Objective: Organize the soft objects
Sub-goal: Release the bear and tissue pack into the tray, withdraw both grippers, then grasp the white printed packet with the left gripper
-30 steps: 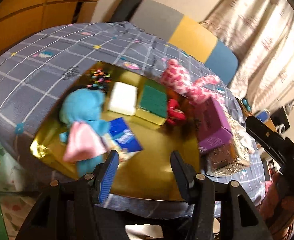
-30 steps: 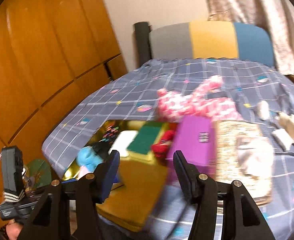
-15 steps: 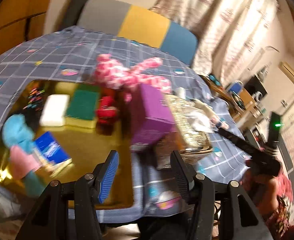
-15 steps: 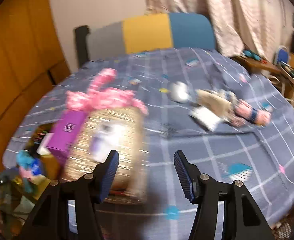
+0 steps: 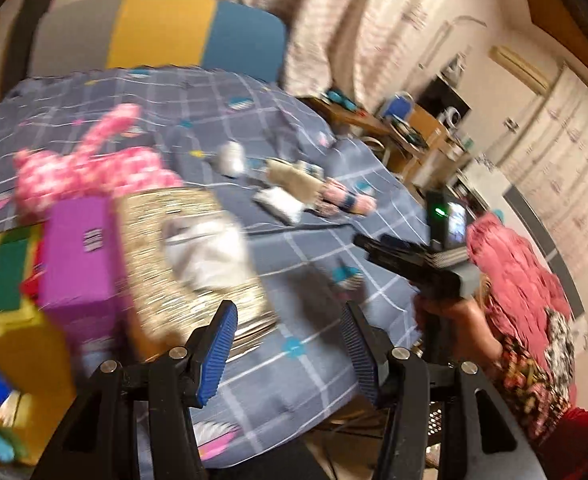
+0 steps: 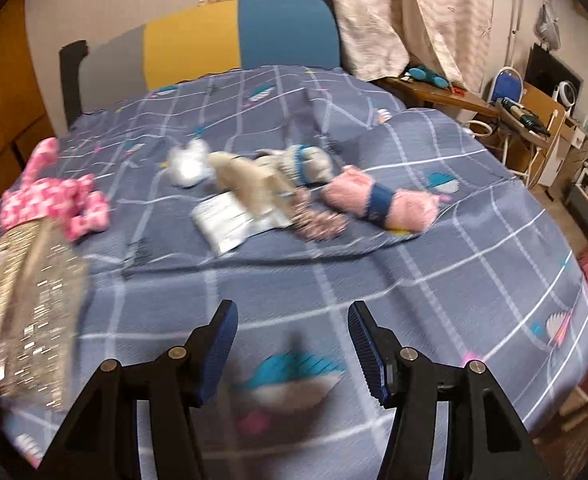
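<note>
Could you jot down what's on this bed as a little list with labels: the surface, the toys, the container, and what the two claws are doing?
surface: blue checked bedspread
loose soft things: beige plush, pink roll, white puff
pink checked plush: beside the basket
container: glittery basket
left gripper: open, empty
right gripper: open, empty

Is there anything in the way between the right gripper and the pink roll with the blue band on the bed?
Nothing visible is. Between the right hand-held gripper and the pink roll lies only bare bedspread. The pale plush toys lie off to its left.
</note>
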